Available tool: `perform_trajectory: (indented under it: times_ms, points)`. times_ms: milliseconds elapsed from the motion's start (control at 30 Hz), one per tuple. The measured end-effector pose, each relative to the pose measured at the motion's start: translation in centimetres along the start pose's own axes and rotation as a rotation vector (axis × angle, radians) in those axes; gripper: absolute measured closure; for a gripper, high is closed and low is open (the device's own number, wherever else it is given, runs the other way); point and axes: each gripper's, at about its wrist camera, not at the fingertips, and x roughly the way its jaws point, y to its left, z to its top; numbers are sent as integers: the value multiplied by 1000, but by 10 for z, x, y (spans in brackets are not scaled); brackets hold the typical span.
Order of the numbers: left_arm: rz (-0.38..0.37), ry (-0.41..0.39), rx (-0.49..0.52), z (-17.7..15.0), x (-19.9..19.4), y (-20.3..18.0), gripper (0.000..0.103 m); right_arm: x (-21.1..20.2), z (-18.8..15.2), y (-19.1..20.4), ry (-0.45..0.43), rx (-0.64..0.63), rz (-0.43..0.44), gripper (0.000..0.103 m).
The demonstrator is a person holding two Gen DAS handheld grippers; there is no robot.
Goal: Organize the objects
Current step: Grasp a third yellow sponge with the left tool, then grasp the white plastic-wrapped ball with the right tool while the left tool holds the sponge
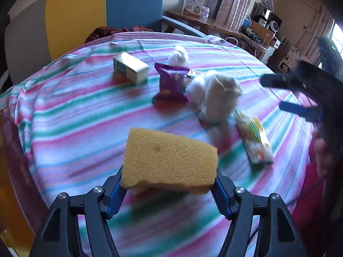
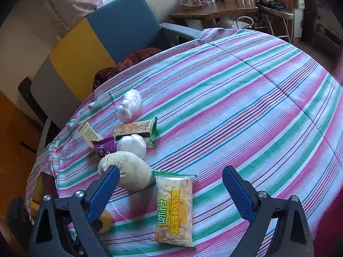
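While print is mostly blurred, one label reads:
Snack packet (image 2: 174, 211): clear plastic, "WEIDAN", flat on striped cloth (image 2: 246, 98).
Sponge (image 1: 169, 162): yellow, porous block.
Left gripper (image 1: 168, 194): clamped on sponge.
Right gripper (image 2: 171, 190): jaws apart, above packet.

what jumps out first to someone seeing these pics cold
The yellow sponge fills the foreground, caught between the left gripper fingers above the striped cloth. Behind it lies a small cluster: a purple snack packet, a cream cloth bundle and a clear cracker bag below the open right gripper.
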Motion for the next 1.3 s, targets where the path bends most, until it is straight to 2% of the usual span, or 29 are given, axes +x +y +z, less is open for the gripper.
perform_trajectory:
  times_ms: [233, 400, 533, 600, 667, 767, 800, 867, 900, 933, 1100, 1133, 1167, 1300]
  points:
    - [8, -12, 58, -41, -24, -15, 32, 3, -4, 7, 1, -31, 5, 6]
    - [3, -25, 72, -53, -31, -17, 32, 7, -1, 5, 35, 23, 63, 6]
    - [-6, -29, 74, -55, -32, -15, 32, 13, 19, 14, 22, 26, 61, 8]
    - [-10, -32, 75, -56, -32, -14, 32, 25, 32, 21, 32, 12, 50, 9]
    - [-14, -34, 73, -58, -32, -13, 32, 44, 41, 30, 76, -9, 63, 14]
    - [-26, -33, 64, -59, -32, -11, 32, 73, 46, 45, 139, -63, 48, 14]
    - [-29, -32, 63, -60, -32, -10, 32, 82, 45, 50, 168, -86, 54, 17]
    - [-36, -32, 58, -61, -32, -9, 32, 97, 37, 60, 221, -148, 28, 36]
    - [-38, -34, 56, -61, -32, -9, 32, 99, 33, 64, 229, -169, 43, 43]
    - [-40, -34, 57, -62, -32, -9, 32, 96, 30, 67, 216, -180, 75, 59]
    - [-47, -34, 52, -64, -31, -8, 32, 71, 9, 92, 199, -337, 95, 68]
    - [-49, -31, 46, -65, -31, -7, 32, 65, 3, 95, 199, -366, 92, 78]
    - [-51, -30, 40, -67, -31, -7, 32, 59, -3, 96, 196, -383, 98, 101]
    - [-43, -21, 46, -68, -32, -7, 32, 51, -20, 87, 189, -373, 120, 100]
